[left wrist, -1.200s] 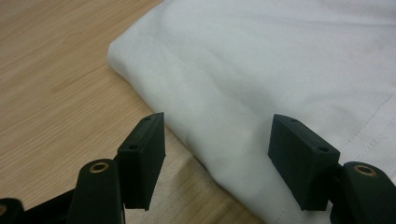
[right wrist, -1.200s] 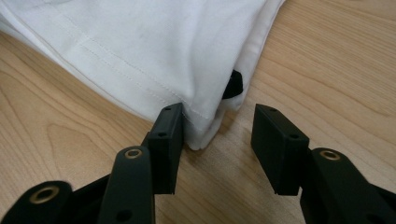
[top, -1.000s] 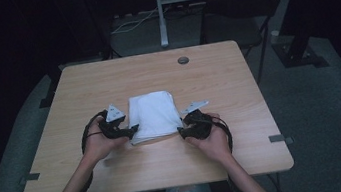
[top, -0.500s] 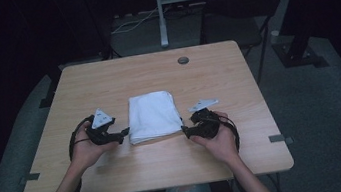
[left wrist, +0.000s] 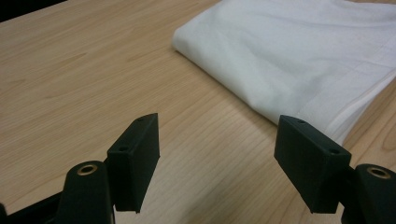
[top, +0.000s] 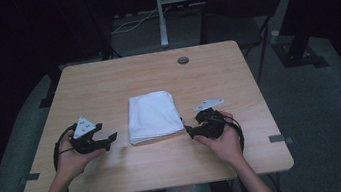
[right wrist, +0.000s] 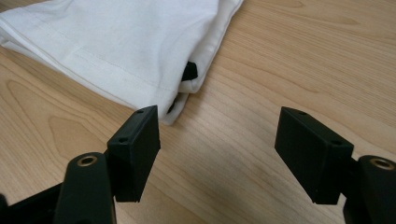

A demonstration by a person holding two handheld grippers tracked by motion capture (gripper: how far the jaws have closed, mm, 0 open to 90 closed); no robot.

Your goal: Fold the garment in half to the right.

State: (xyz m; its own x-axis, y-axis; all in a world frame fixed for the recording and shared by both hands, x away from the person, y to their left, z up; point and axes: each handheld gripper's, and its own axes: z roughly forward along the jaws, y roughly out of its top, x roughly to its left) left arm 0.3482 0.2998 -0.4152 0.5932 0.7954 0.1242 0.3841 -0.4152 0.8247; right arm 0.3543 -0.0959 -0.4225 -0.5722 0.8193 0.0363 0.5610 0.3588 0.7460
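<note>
Lying flat near the middle of the wooden table point(top: 106, 85), a folded white cloth point(top: 153, 115) sits between the 2 grippers, touched by neither. Left gripper point(top: 109, 139) is held just above the tabletop, left of the cloth and apart from it; in the left gripper view its 2 black jaws stand wide apart with only bare wood between them, and the cloth point(left wrist: 299, 60) lies ahead and to the right. Right gripper point(top: 189, 131) sits just beside the cloth's near right corner; its jaws have just been opening and now stand wide, nothing between them. In the right gripper view the cloth's corner point(right wrist: 140, 51) lies just beyond the left jaw, layered hems visible, with a small dark patch showing inside the fold. A small round dark disc point(top: 183, 60) sits near the table's far edge.
</note>
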